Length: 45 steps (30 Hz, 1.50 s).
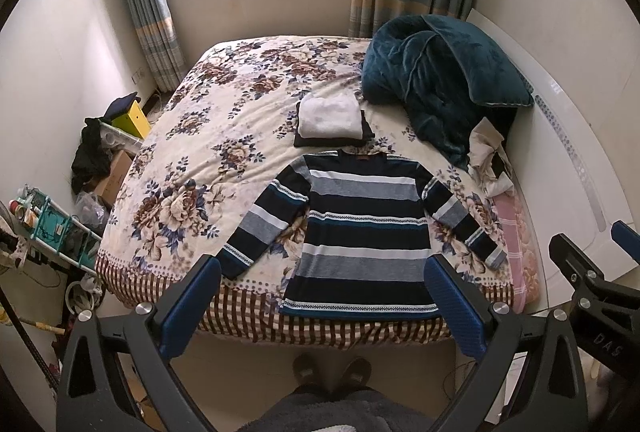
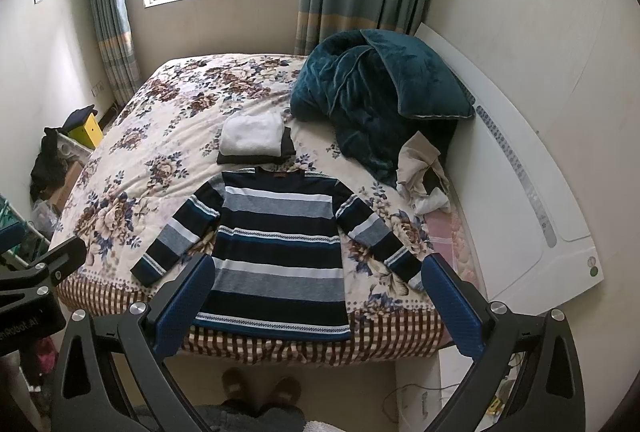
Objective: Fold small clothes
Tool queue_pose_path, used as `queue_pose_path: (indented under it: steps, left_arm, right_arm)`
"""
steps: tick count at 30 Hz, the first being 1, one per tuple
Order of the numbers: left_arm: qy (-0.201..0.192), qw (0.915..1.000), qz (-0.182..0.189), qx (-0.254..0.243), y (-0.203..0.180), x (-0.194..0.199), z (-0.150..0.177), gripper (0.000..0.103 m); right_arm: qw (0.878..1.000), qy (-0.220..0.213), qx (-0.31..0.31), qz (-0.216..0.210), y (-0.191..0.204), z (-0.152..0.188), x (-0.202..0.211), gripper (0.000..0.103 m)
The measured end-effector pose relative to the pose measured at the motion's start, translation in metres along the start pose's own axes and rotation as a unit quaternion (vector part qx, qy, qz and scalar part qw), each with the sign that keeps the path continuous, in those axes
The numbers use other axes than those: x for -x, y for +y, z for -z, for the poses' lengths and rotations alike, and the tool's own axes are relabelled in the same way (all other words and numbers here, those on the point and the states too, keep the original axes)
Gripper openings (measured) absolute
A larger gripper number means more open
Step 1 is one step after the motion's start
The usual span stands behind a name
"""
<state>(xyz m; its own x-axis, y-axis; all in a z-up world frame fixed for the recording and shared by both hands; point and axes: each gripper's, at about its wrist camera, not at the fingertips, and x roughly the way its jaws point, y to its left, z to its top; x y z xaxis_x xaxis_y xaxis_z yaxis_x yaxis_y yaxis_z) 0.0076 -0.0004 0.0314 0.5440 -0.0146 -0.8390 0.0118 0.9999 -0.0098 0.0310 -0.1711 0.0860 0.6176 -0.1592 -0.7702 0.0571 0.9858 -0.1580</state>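
A striped sweater (image 1: pixel 362 232) in navy, grey, white and teal lies flat on the floral bed (image 1: pixel 192 168), sleeves spread, hem at the near edge. It also shows in the right wrist view (image 2: pixel 280 252). Behind its collar sits a stack of folded clothes (image 1: pixel 330 120), white on black, also in the right wrist view (image 2: pixel 254 140). My left gripper (image 1: pixel 322 296) is open and empty, held above the near bed edge in front of the hem. My right gripper (image 2: pixel 316 296) is open and empty, at the same height to the right.
A teal blanket and pillow (image 1: pixel 444 72) are heaped at the back right of the bed, with crumpled beige clothes (image 1: pixel 490 152) beside them. A white headboard (image 1: pixel 568 160) runs along the right. Boxes and clutter (image 1: pixel 104 152) stand on the floor at left. The person's feet (image 1: pixel 332 368) are below.
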Motion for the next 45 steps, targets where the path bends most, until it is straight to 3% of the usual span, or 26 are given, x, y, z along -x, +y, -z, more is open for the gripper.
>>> queue_pose_path:
  steps: [6,12,18,24,27,33,36,39,40,42,44,45]
  left_arm:
    - [-0.026,0.9994,-0.020,-0.013,-0.001,-0.040,0.000,0.103]
    - [-0.002,0.9987,-0.014,-0.050,-0.018,-0.121,0.000,0.103]
    - [0.027,0.9948,-0.031,-0.093,-0.062,-0.209,-0.007,0.103]
    - [0.069,0.9931,-0.052,-0.080,-0.097,-0.302,-0.017,0.103]
    - [0.111,0.9877,-0.087,-0.067,-0.117,-0.362,-0.020,0.103]
    - [0.194,0.9732,-0.112,-0.051,-0.142,-0.468,-0.009,0.103]
    - [0.214,0.9670,-0.129,-0.049,-0.146,-0.517,0.002,0.103]
    - [0.245,0.9579,-0.147,-0.032,-0.142,-0.569,0.015,0.103]
    - [0.252,0.9557,-0.149,-0.025,-0.141,-0.579,0.016,0.103]
    - [0.266,0.9513,-0.156,-0.006,-0.135,-0.605,0.019,0.103]
    - [0.275,0.9482,-0.158,0.012,-0.131,-0.630,0.021,0.103]
    - [0.278,0.9471,-0.159,0.020,-0.126,-0.641,0.022,0.103]
  right_arm:
    - [1.000,0.008,-0.020,0.017,0.000,0.002,-0.018,0.103]
    - [0.993,0.045,-0.088,0.072,-0.020,0.018,-0.101,0.103]
    - [0.968,0.083,-0.181,0.154,-0.082,0.045,-0.206,0.103]
    - [0.933,0.142,-0.273,0.188,-0.190,0.098,-0.329,0.103]
    - [0.909,0.186,-0.320,0.193,-0.248,0.136,-0.396,0.103]
    - [0.855,0.242,-0.429,0.160,-0.344,0.222,-0.528,0.103]
    - [0.820,0.248,-0.493,0.152,-0.374,0.257,-0.579,0.103]
    - [0.772,0.253,-0.567,0.134,-0.395,0.294,-0.631,0.102]
    - [0.752,0.254,-0.595,0.124,-0.399,0.308,-0.649,0.098]
    - [0.726,0.257,-0.628,0.109,-0.400,0.324,-0.675,0.090]
    - [0.703,0.245,-0.661,0.097,-0.402,0.335,-0.698,0.066]
    - [0.698,0.235,-0.668,0.099,-0.402,0.336,-0.705,0.055]
